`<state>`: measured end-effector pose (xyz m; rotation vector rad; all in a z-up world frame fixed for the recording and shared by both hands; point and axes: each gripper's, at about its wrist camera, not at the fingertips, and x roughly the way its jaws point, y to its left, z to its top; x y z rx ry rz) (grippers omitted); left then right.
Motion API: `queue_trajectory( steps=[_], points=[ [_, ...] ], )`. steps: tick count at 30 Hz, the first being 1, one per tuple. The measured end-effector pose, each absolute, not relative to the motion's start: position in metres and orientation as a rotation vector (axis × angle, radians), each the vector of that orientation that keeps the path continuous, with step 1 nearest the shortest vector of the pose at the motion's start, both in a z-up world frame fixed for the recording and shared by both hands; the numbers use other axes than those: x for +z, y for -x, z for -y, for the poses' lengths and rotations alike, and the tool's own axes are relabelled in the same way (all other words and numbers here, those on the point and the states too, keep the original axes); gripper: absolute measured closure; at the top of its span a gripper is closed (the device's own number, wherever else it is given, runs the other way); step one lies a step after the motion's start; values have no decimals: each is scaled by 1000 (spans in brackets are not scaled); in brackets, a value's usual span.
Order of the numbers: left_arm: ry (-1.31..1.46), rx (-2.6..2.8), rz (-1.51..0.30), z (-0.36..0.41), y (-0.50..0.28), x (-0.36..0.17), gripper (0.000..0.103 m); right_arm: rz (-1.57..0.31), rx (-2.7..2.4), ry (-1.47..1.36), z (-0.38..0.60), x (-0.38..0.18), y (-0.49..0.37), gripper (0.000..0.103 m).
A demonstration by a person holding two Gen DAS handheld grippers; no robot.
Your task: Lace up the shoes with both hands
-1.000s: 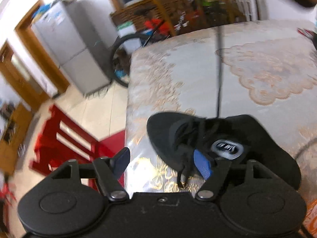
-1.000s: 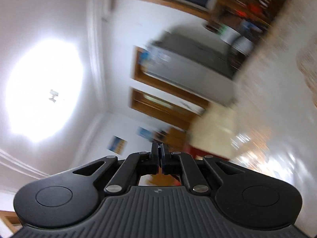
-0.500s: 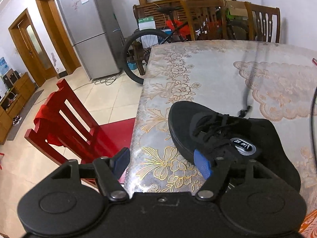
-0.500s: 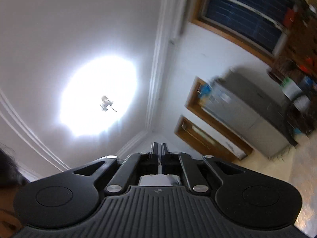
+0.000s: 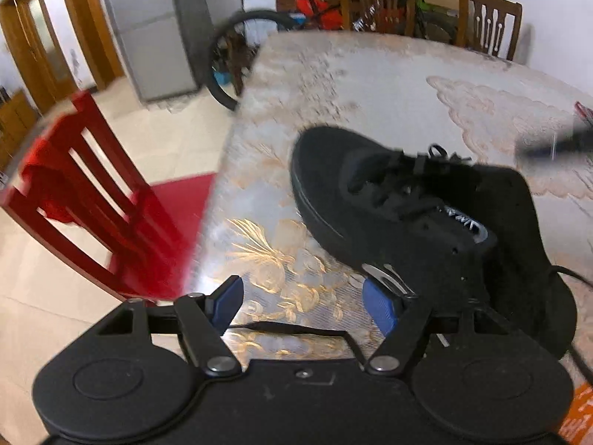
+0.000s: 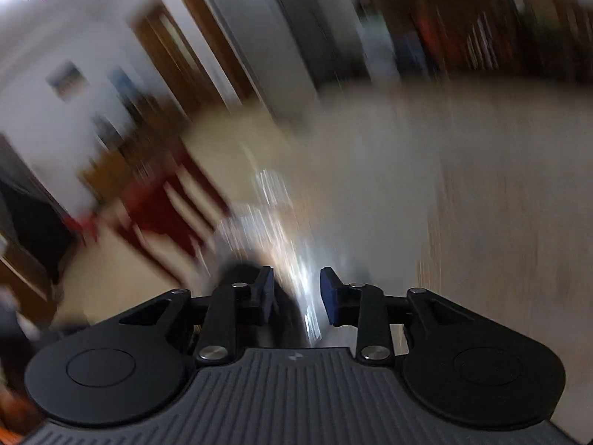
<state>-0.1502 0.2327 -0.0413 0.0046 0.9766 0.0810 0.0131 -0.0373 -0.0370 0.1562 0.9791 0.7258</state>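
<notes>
A black shoe (image 5: 418, 218) with black laces lies on the floral tablecloth (image 5: 363, 81) in the left wrist view, toe pointing to the upper left. A loose black lace (image 5: 289, 330) trails over the table close to my left gripper (image 5: 304, 306). That gripper is open, and its right blue pad sits against the shoe's near side with nothing held. My right gripper (image 6: 296, 294) shows in a heavily blurred right wrist view; its jaws are opening and nothing sits between them. A dark blurred shape (image 6: 244, 278) lies just beyond its left finger.
A red wooden chair (image 5: 85, 200) stands at the table's left edge over a tiled floor. Beyond the table are a grey fridge (image 5: 155, 26), a bicycle wheel (image 5: 237, 59) and wooden chairs (image 5: 489, 18). A blurred dark object (image 5: 556, 144) crosses above the table at right.
My right gripper swung down from pointing at the ceiling toward the table and opened from shut. My left gripper dropped closer to the shoe and rolled; the taut vertical lace is gone.
</notes>
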Motion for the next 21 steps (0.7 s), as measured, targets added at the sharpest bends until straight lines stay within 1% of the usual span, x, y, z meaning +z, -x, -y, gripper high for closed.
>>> queue_trajectory(
  steps=[3, 5, 7, 10, 15, 17, 21],
  points=[
    [34, 43, -977, -233, 140, -51, 35, -1130, 701, -255, 38, -85, 7, 75],
    [32, 24, -977, -232, 134, -53, 38, -1162, 710, -260, 33, -95, 21, 75],
    [21, 17, -965, -234, 130, -53, 39, -1139, 696, -240, 28, -93, 35, 78],
    [34, 7, -957, -240, 120, -54, 41, -1111, 703, -223, 24, -85, 48, 90],
    [6, -38, -946, -241, 105, -54, 43, -1097, 697, -183, 21, -72, 56, 91],
    [4, -62, -946, -240, 97, -55, 44, -1093, 705, -186, 23, -69, 61, 99],
    [-2, -97, -941, -238, 83, -57, 44, -1083, 685, -176, 20, -66, 67, 99]
  ],
)
